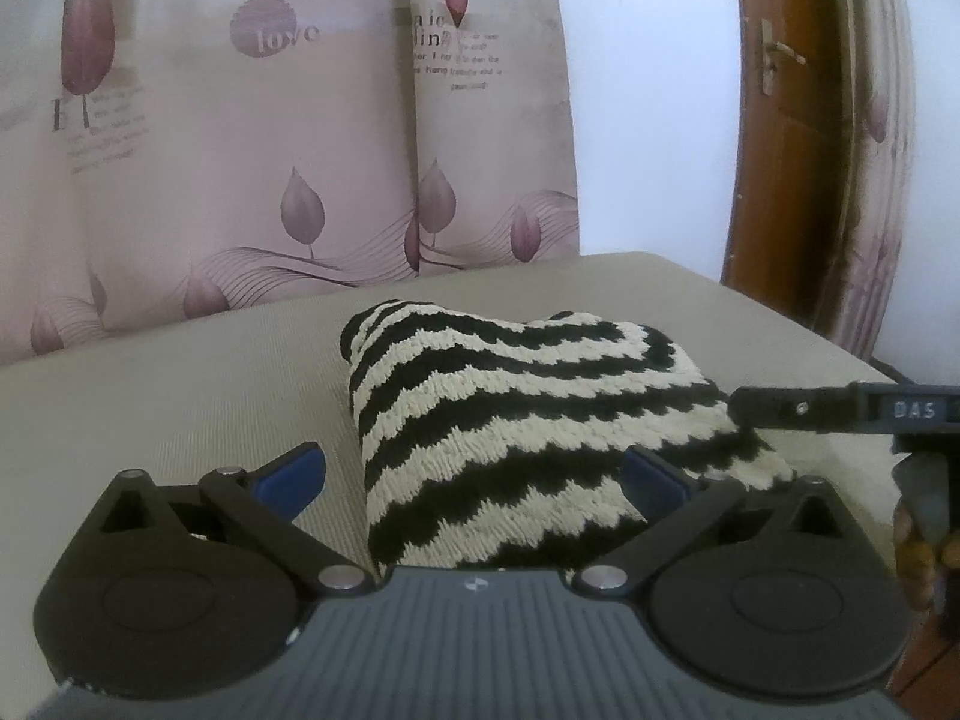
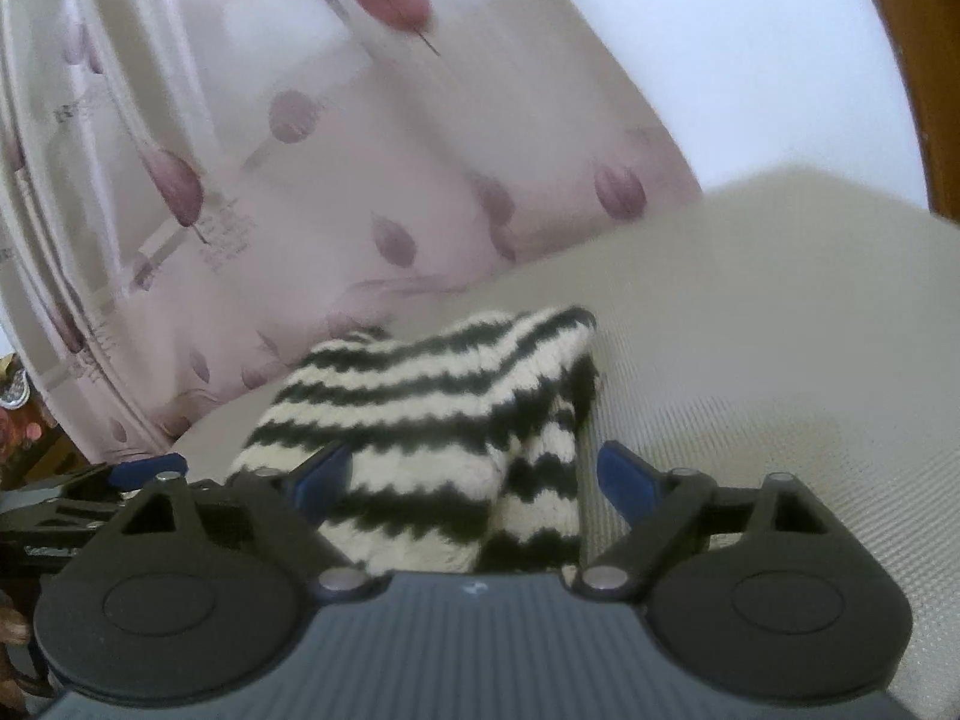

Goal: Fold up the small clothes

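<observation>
- Nearest the left wrist camera, the left tool (image 1: 474,474) stands with jaws spread wide, pads pressing on nothing; the folded striped knit garment (image 1: 516,420) lies between and beyond them.
- Close to the right wrist camera, the right tool (image 2: 474,480) is likewise spread, its blue pads on either side of the garment's near end without pinching it.
- Under both, the beige textured counter (image 1: 180,396) carries the garment, which reaches toward the far edge.
- Behind the far edge hangs a pink leaf-print curtain (image 1: 270,150), then a white wall (image 1: 648,90).
- Only the left view shows the wooden door (image 1: 786,150) with its handle, past the counter's far right corner, and the right tool's finger reaching in from the right.
- Only the right view, blurred, shows the left tool at its left edge.
</observation>
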Motion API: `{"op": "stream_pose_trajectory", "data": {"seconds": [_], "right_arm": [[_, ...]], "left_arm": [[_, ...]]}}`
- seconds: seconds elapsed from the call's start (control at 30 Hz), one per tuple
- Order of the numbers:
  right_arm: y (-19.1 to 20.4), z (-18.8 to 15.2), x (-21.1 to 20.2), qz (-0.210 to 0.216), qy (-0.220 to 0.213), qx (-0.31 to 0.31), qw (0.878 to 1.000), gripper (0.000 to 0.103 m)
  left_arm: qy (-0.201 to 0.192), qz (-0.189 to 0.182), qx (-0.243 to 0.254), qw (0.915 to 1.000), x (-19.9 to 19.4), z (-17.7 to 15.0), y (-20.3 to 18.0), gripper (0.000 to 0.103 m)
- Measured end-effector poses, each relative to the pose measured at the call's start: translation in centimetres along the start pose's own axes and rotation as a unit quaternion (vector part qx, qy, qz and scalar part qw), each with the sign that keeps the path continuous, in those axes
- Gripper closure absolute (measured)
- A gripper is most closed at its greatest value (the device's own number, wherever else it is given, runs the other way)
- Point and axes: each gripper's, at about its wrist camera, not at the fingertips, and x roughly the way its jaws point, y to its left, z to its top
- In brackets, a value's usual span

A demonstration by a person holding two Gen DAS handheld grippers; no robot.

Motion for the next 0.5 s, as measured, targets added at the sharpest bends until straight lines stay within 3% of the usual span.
{"op": "stream_pose_trajectory", "data": {"seconds": [0.5], "right_arm": [[-2.6,0.2,4.3,0.036,0.071,0.064,0.995,0.013]], "left_arm": [[0.038,-0.006,-0.038,0.9985,5.1,1.7,3.4,0.0]]}}
